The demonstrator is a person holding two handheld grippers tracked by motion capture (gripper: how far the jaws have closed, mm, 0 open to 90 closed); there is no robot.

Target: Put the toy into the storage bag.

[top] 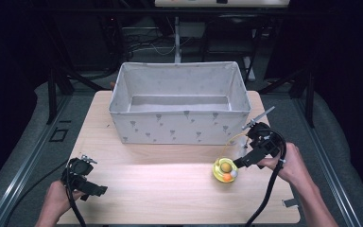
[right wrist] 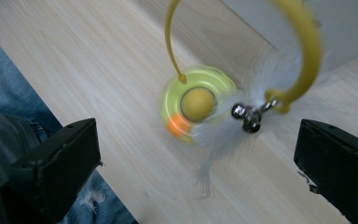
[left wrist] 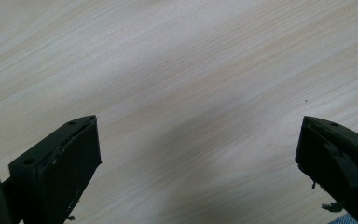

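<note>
Two black jaws of the right gripper (right wrist: 196, 158) rise at the bottom of the right gripper view, spread wide with nothing between them, pointing down at one cat toy (right wrist: 198, 105) on the wooden table (right wrist: 98, 70). That toy is a round yellow-green track base with one yellow-orange ball at its centre, one orange ball in the ring, one yellow arched wire (right wrist: 303, 46) springing up from the base, and a white feather with two small metal bells (right wrist: 247, 116) hanging from the wire's end (the feather is blurred). Blue denim shows past the table edge at the left.

From the high view, the toy (top: 225, 170) sits on the table's right half, in front of the right corner of one grey fabric storage bin (top: 179, 125), near but apart from it. The right gripper (top: 240, 163) reaches the toy's right edge; whether it touches I cannot tell. The left gripper (top: 97, 190) hovers over the table's near-left corner, well apart from the toy.

Its own view shows both jaws spread wide over bare wood (left wrist: 191, 93), the left gripper (left wrist: 198, 158) holding nothing.
</note>
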